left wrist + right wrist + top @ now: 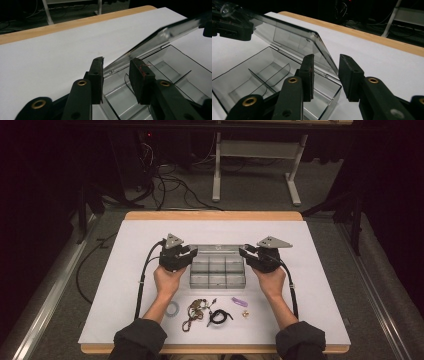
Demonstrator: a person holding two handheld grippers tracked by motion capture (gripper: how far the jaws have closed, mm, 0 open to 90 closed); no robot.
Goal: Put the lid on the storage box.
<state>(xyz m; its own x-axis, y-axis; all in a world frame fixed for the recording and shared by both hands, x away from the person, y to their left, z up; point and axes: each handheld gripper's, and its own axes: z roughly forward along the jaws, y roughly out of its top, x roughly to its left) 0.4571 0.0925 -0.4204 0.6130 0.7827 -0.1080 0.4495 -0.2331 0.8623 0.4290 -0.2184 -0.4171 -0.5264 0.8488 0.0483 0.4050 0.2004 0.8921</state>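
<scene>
Trinkets lie nearest to you on the white sheet: a ring of tape, a beaded chain, a black cord, a purple piece and a small gold piece. None is in the box yet, so I judge the sorting is not begun; opening is the step in hand.

Behind them, at mid-table, the clear box stands with empty compartments. Your left gripper is at its left end and your right gripper at its right end. Each has its jaws apart, with an end of the raised lid between them; I see no pad pressing it.

The lid stands half up, hinged at the far side. Beyond the box the sheet is bare up to the wooden edge, so the lid has room to fall back.
</scene>
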